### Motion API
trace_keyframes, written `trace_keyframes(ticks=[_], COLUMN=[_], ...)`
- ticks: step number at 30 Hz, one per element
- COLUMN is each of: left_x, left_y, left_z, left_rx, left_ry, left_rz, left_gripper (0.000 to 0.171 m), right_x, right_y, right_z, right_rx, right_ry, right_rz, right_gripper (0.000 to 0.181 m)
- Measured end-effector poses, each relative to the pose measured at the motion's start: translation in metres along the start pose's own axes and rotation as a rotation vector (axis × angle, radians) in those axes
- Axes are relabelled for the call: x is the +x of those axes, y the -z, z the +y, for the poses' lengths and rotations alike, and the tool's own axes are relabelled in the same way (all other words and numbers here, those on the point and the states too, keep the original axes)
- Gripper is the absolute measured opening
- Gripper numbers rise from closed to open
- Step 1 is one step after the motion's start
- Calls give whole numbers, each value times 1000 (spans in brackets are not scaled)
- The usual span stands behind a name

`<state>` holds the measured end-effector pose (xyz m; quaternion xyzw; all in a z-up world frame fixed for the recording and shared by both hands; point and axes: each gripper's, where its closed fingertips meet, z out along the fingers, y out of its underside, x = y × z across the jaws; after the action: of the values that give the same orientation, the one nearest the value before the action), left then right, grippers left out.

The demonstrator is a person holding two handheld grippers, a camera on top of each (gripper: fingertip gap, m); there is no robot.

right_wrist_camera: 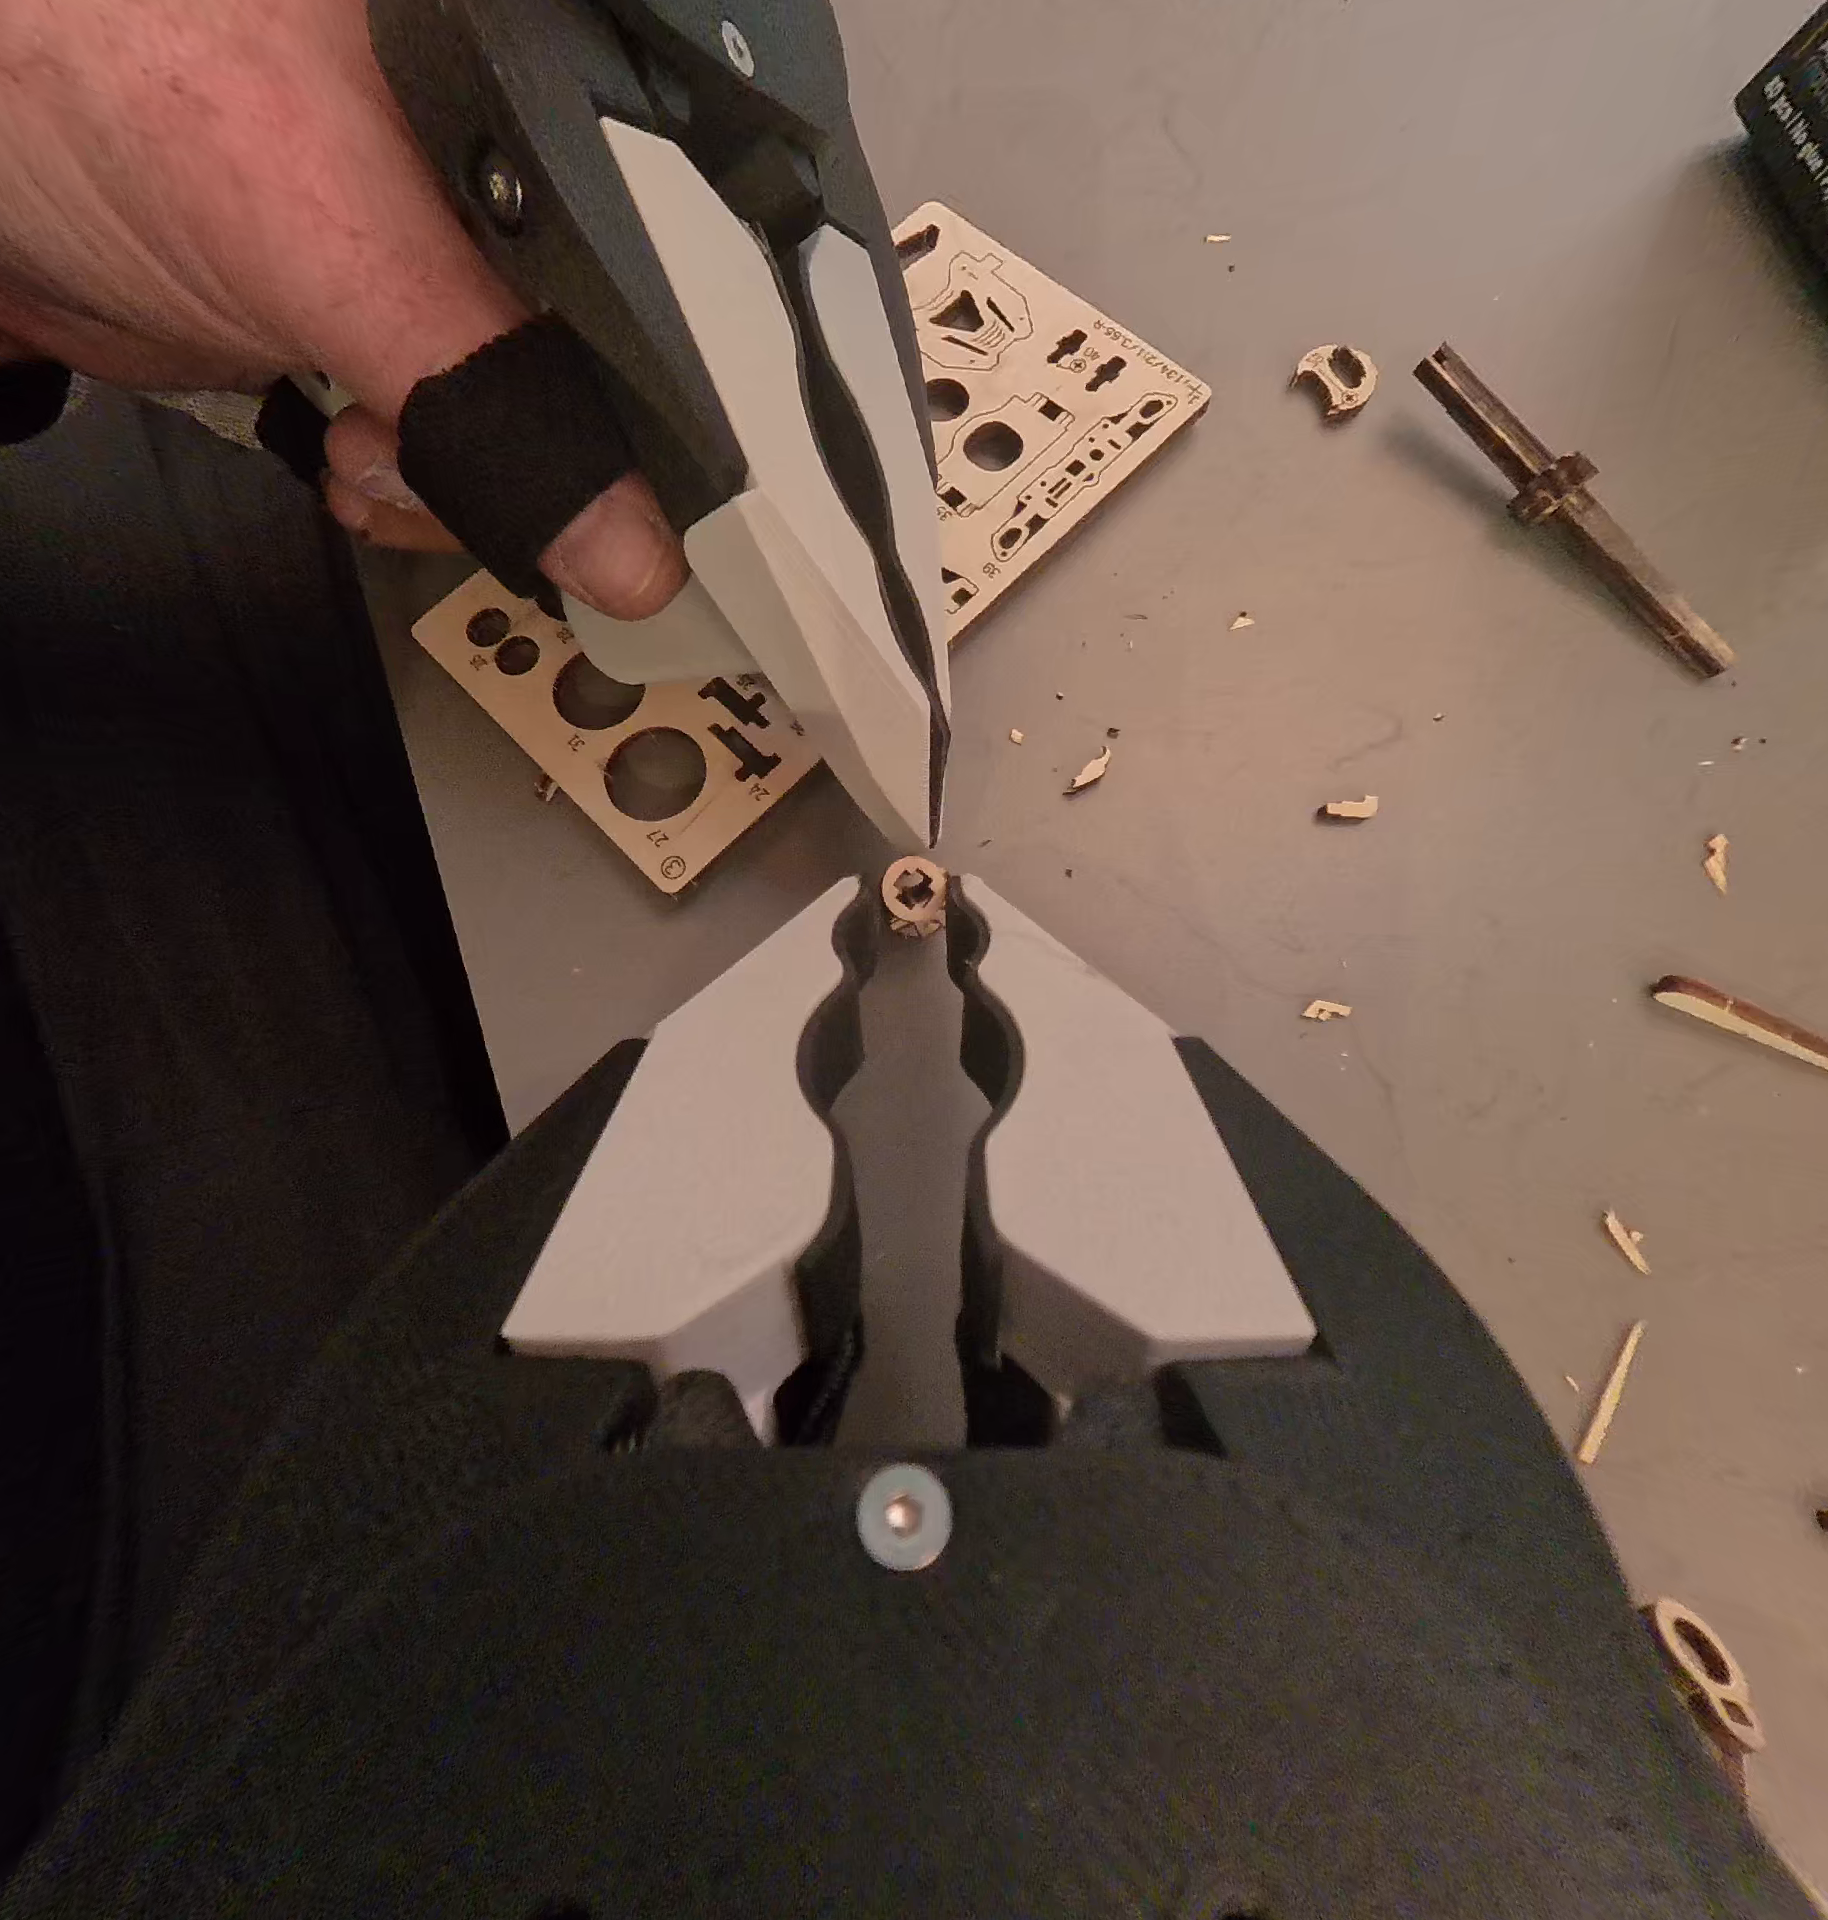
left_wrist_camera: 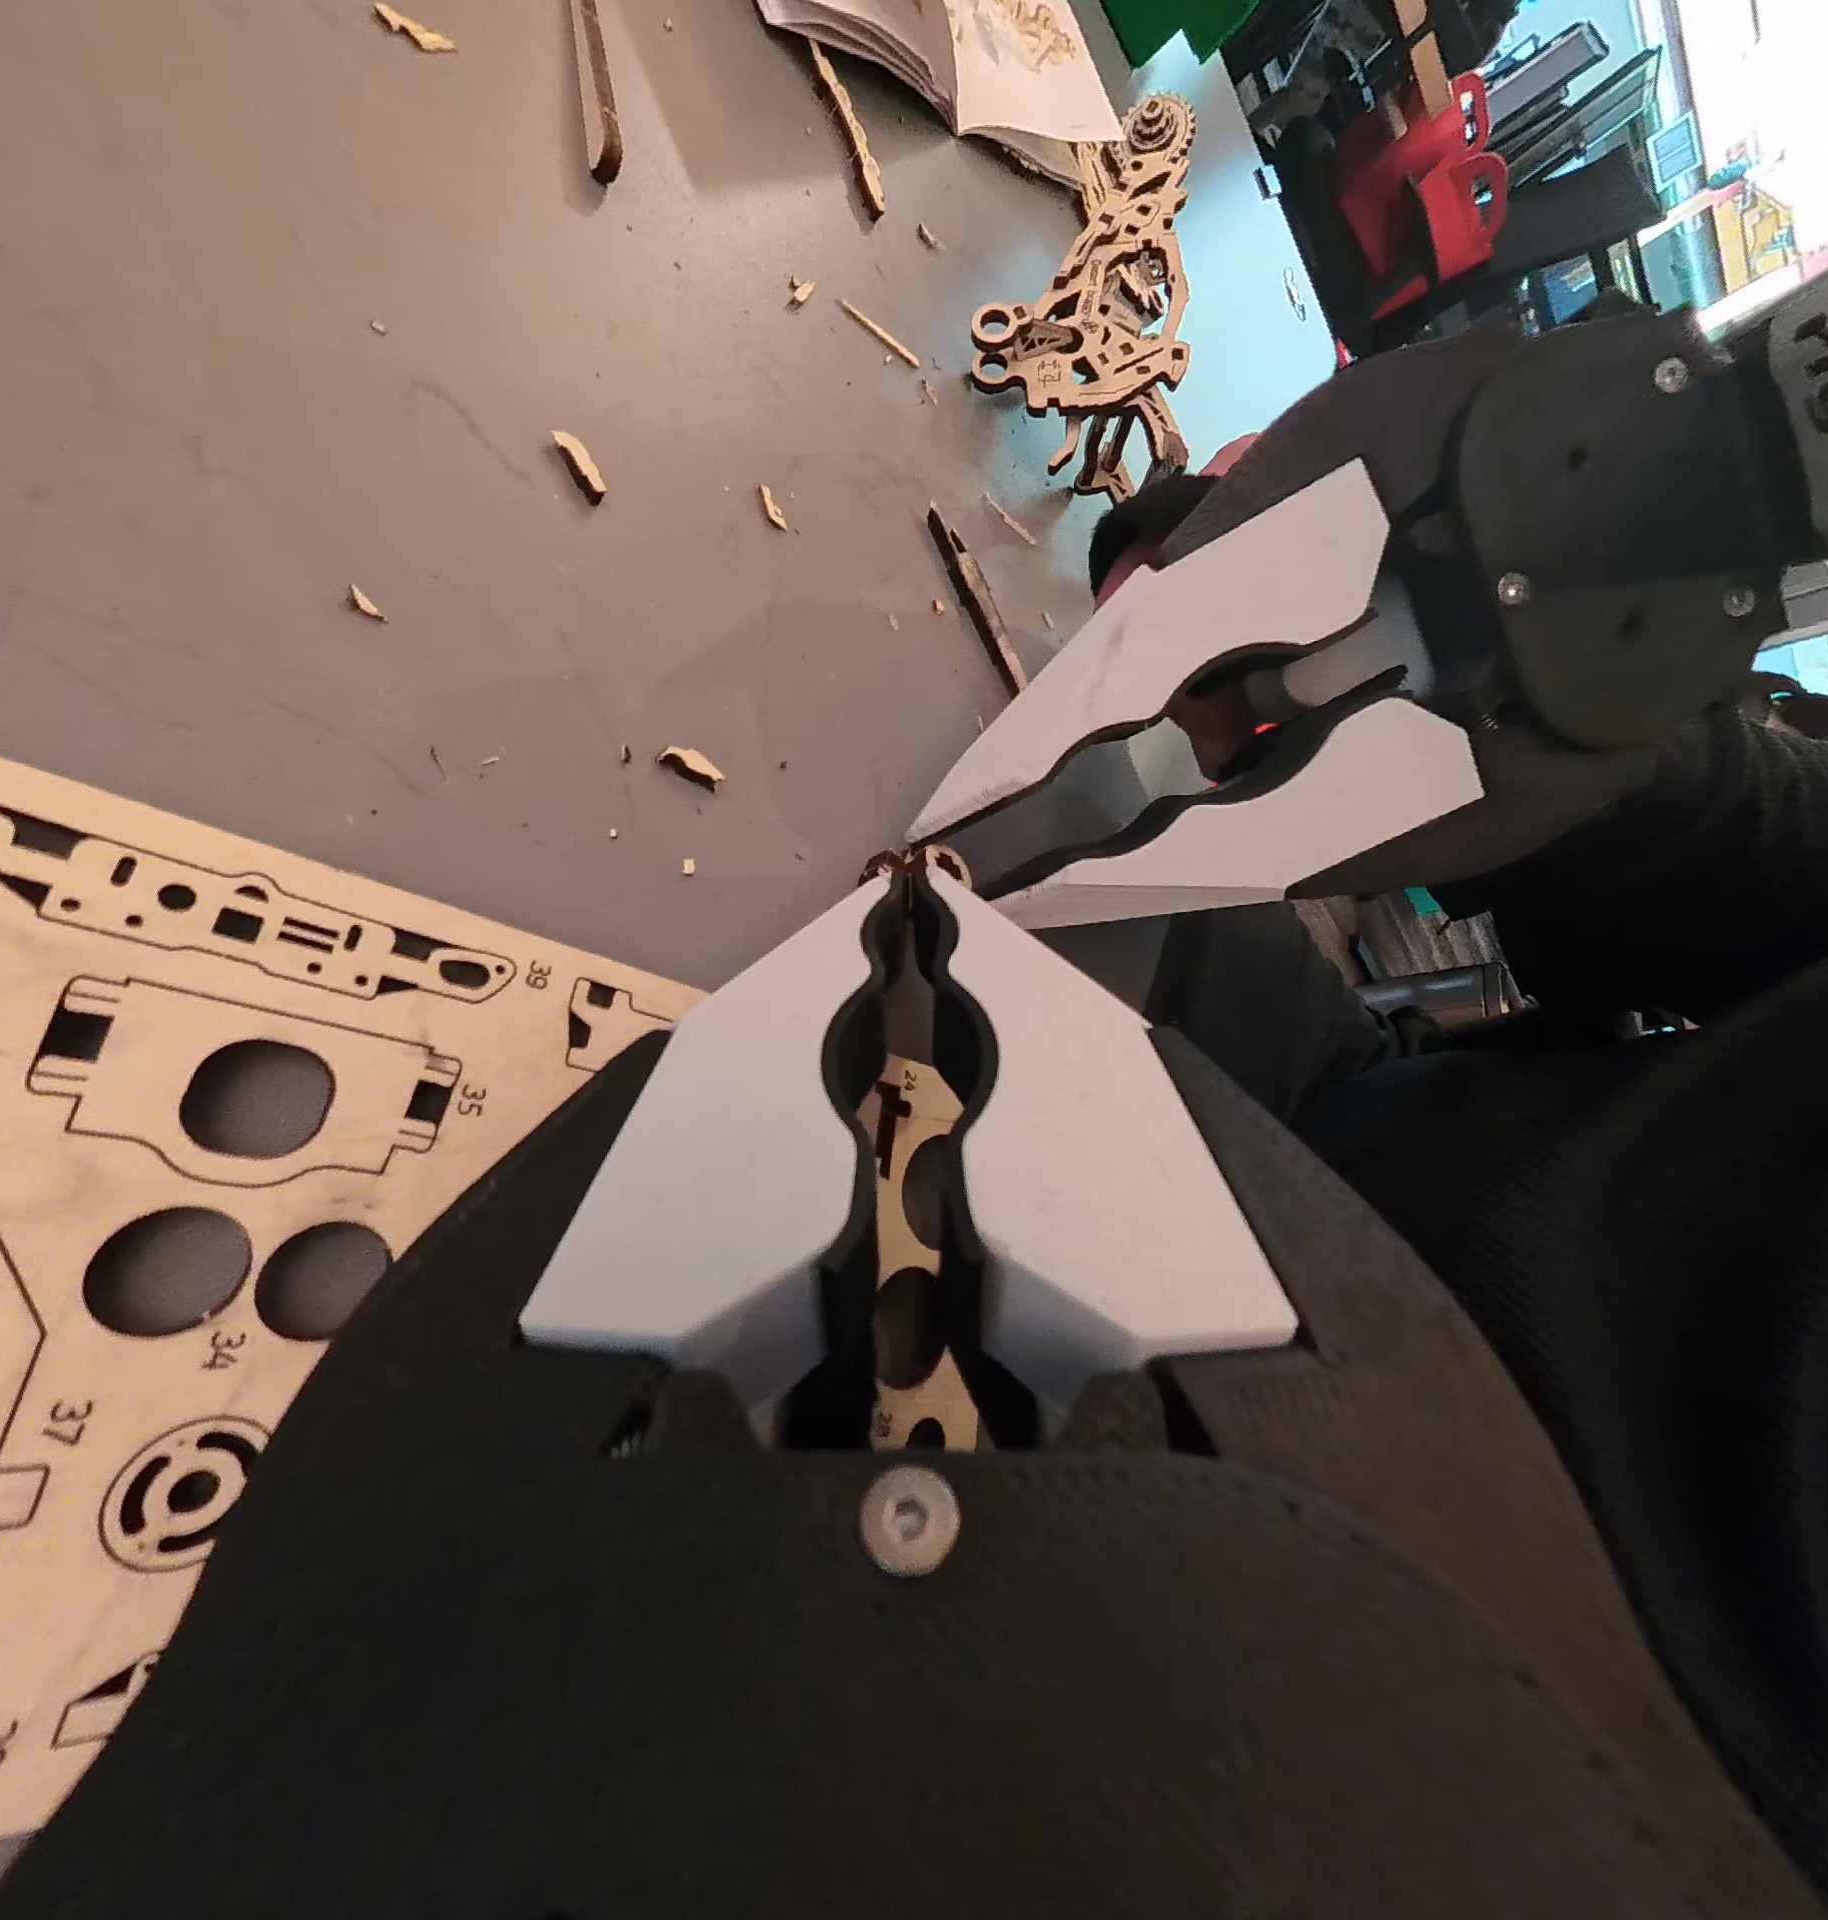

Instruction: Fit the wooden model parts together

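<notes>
**Over the table's near edge, two grippers met around a small wooden gear**

Over the near edge of the grey table, the right gripper was clenched on a small round wooden gear, pinched at the very tips of its pale fingers. The left gripper came down from above with its fingers pressed together, its tip just above the gear; whether they touched I could not tell. In its own wrist view the left gripper was tight on a thin dark sliver at the tip, with the right gripper and the gear just beside it. A bare hand with a black band on one finger held the left tool.

Beneath the left gripper, a pale plywood sheet with punched-out shapes lay flat near that edge. A dark wooden shaft rested farther in, toward the far right corner, with a small curved piece beside it. Splinters were scattered across the middle. A half-built wooden model lay at the far edge, close to an open booklet.
</notes>
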<state>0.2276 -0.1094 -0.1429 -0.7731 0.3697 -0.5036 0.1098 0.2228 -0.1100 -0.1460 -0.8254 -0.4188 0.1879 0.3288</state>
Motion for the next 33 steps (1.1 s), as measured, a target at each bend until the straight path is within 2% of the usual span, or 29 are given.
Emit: trace_keyframes(ticks=[26,31,33], left_x=[2,1,-4], left_y=[1,3,4], left_z=[0,-1,-1], left_rx=[4,10,9], left_ry=[14,10,-7], left_rz=[26,17,-29], left_gripper=[0,0,0], right_x=[1,0,0], right_y=[0,-2,-1], right_z=[1,2,2], right_rx=[-38,-50,-47], right_ry=[-101,-109,-108], right_rz=[36,33,32], right_gripper=[9,9,9])
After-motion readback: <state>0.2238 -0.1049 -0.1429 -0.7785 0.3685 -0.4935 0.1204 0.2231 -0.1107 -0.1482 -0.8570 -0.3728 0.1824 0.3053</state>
